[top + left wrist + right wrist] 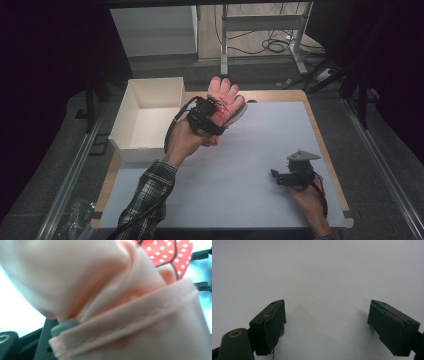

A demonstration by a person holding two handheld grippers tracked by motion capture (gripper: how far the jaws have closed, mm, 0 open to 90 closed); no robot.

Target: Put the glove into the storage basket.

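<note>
Left gripper (216, 111): we've got it clamped on the pink glove (226, 97), held up in the air just beside the white box (145, 117).
Right gripper (287, 177): jaws spread wide, nothing in them, low over the tabletop (250, 150).
Slip risk: we're pinching only the cuff hem, so the fabric may slide out.
Box risk: dangling fingers could snag the rim.
Hard to see: the left jaws are buried under cloth, and the glove's print is blurred.

One pink glove (225, 97), one white box (146, 117), two claws, left (216, 112) and right (276, 176).
</note>
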